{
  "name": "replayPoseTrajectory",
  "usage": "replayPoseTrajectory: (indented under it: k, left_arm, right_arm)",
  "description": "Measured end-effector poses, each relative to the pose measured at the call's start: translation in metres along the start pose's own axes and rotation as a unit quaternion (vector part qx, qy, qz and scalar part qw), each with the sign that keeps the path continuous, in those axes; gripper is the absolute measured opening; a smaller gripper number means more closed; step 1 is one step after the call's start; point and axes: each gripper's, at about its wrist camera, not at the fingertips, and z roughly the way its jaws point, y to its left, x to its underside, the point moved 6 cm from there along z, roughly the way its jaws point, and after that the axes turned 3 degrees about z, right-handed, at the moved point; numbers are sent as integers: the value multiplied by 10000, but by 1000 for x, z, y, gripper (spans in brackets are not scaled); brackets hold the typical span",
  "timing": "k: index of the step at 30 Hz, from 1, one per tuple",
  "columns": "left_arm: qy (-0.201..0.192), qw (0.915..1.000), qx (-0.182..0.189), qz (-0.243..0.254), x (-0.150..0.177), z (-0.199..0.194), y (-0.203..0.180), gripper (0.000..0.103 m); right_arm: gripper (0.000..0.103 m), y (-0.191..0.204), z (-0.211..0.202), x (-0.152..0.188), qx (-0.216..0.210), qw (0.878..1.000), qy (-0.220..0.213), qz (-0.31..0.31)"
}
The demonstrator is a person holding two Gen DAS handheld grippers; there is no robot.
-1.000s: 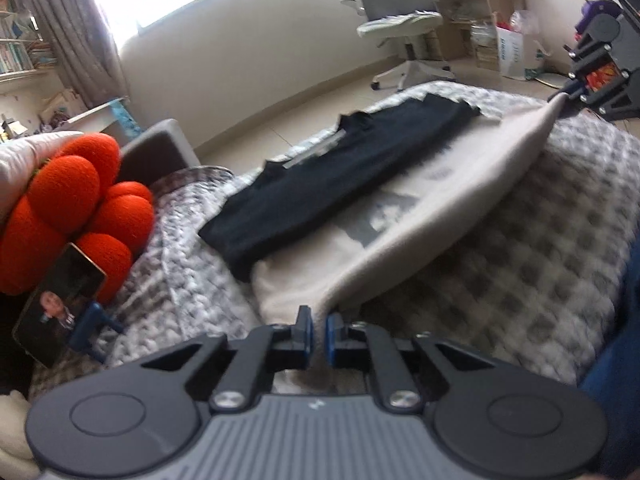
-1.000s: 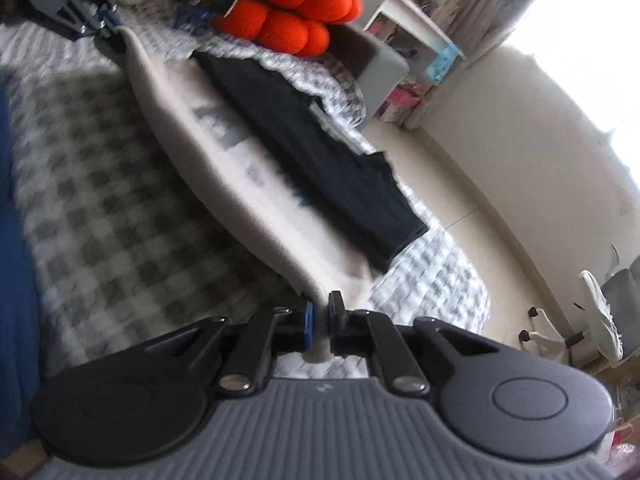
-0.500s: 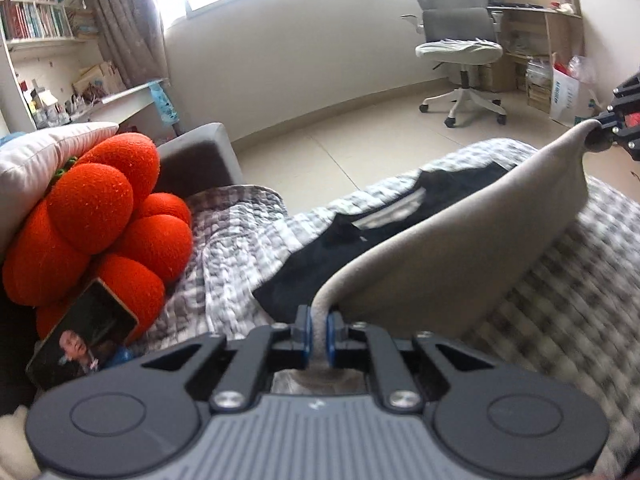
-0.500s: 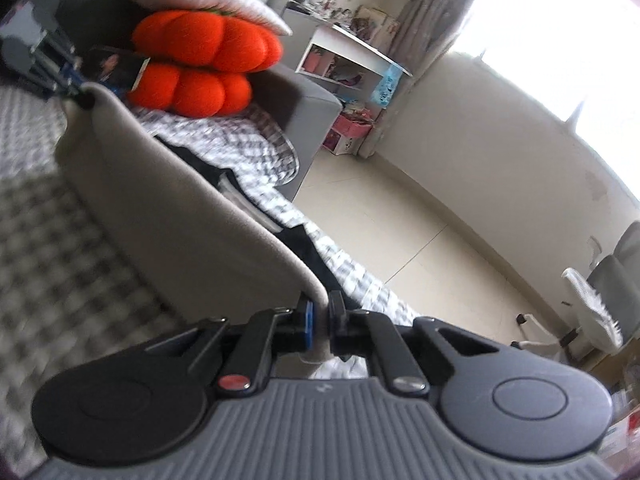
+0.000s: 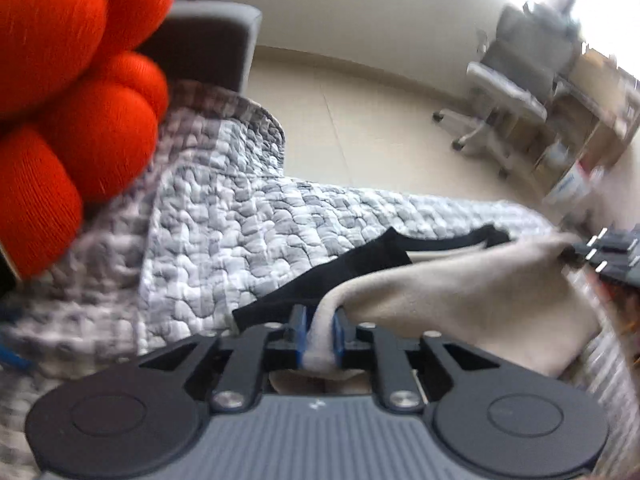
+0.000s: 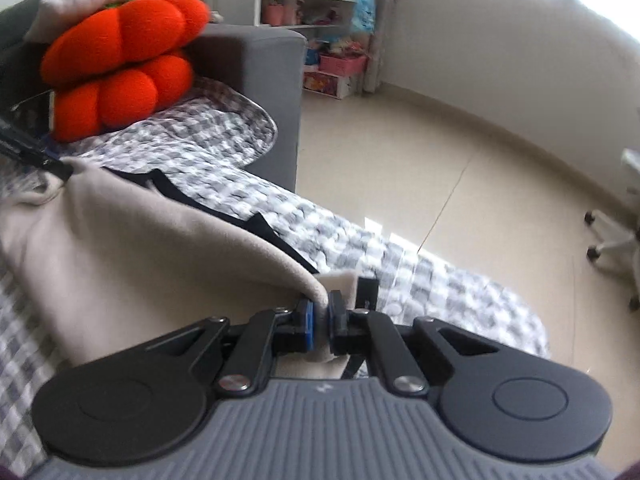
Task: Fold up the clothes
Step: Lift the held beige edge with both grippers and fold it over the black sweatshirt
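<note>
A beige garment [image 5: 472,292] [image 6: 132,248] hangs stretched between both grippers, its lifted edge carried over a black garment [image 5: 344,272] [image 6: 256,220] lying flat on the grey checked quilt [image 5: 224,232] [image 6: 432,280]. My left gripper [image 5: 319,334] is shut on one beige corner. My right gripper [image 6: 319,316] is shut on the other corner; it also shows in the left wrist view as the right gripper [image 5: 608,260] at the far right. Only a strip of the black garment shows past the beige fold.
An orange pumpkin cushion [image 5: 72,92] [image 6: 120,64] sits at the sofa end beside the grey armrest [image 6: 264,80]. Beyond the quilt's edge lies tiled floor [image 6: 460,152]. An office chair [image 5: 516,84] and shelves [image 6: 316,36] stand by the walls.
Both grippers carried the beige garment's near edge up and forward over the black garment, which is now mostly covered. The views swung toward the sofa's far edge and the floor.
</note>
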Motion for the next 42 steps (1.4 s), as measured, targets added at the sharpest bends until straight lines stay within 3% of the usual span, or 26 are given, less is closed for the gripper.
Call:
replayPoseTrajectory:
  k: [3, 7, 11, 13, 15, 17, 20, 27, 31, 34, 37, 42]
  left_arm:
    - [-274, 9980, 440, -361, 0, -4, 10, 30]
    - [-511, 9944, 735, -560, 1, -9, 16, 46]
    - [-568, 9899, 973, -861, 6, -5, 22, 53]
    - [-521, 9908, 905, -864, 10, -1, 22, 53]
    - [-501, 9931, 690, -800, 13, 3, 20, 49]
    - [-464, 9949, 475, -757, 14, 7, 19, 25]
    - [-664, 9944, 301, -760, 11, 0, 16, 11]
    - [-1607, 9861, 46, -426, -6, -25, -1, 9]
    - [-1310, 9896, -499, -324, -7, 14, 2, 10]
    - [-1262, 9899, -578, -292, 0, 22, 2, 15]
    - [-1443, 9880, -397, -385, 2, 9, 5, 35]
    - [-1648, 9843, -118, -622, -2, -12, 10, 45]
  right_arm:
    - [11, -8, 9, 3, -156, 9992, -31, 367]
    - [18, -19, 22, 7, -364, 9957, -72, 854]
    - [18, -20, 25, 8, -380, 9942, -142, 998]
    - [18, -20, 27, 8, -388, 9933, -176, 1070]
    - [18, -21, 29, 9, -396, 9925, -211, 1141]
    - [12, -21, 31, 9, -404, 9915, -246, 1213]
    - [7, -21, 33, 10, -266, 9914, -291, 1245]
    - [6, -18, 37, 10, 226, 9913, -389, 1234]
    - [7, -17, 39, 10, 507, 9902, -445, 1226]
    - [14, -15, 41, 10, 715, 9888, -487, 1221]
    - [16, -21, 33, 9, 449, 9872, -555, 1429]
    - [16, -27, 29, 13, 191, 9840, -542, 1686]
